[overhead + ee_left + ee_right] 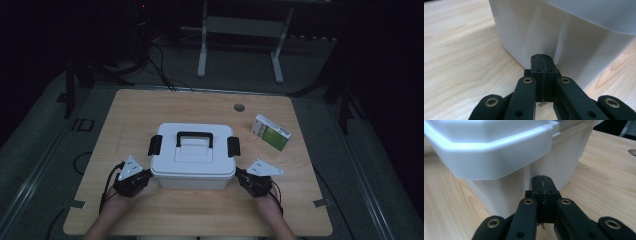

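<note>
I have the white box [193, 156] sitting near the middle of the wooden counter [150, 107], lid on, its black handle [194, 138] lying flat on top and a black latch [155, 145] on each short side. My two hands come in from the near edge, forearms angled inward so the tools flank the box's near corners.

The left tool [148, 175] sits at the near left corner, its grey plate tipped up toward the camera and the hand [120, 197] low behind it. In the left gripper view its jaws are clenched on each other with nothing between them, and the tips [541, 58] are right up against the box's rounded lower wall [529, 32] (I cannot tell whether they actually touch it).

The right tool [239, 173] mirrors it at the near right corner, pointing in and slightly away from me. In the right gripper view its jaws are likewise pressed together, empty, the tips [542, 179] tucked just under the overhanging lid rim [499, 157] beside the box wall.

Farther right on the counter, well apart from the box, lies a green-and-white carton [270, 132].
</note>
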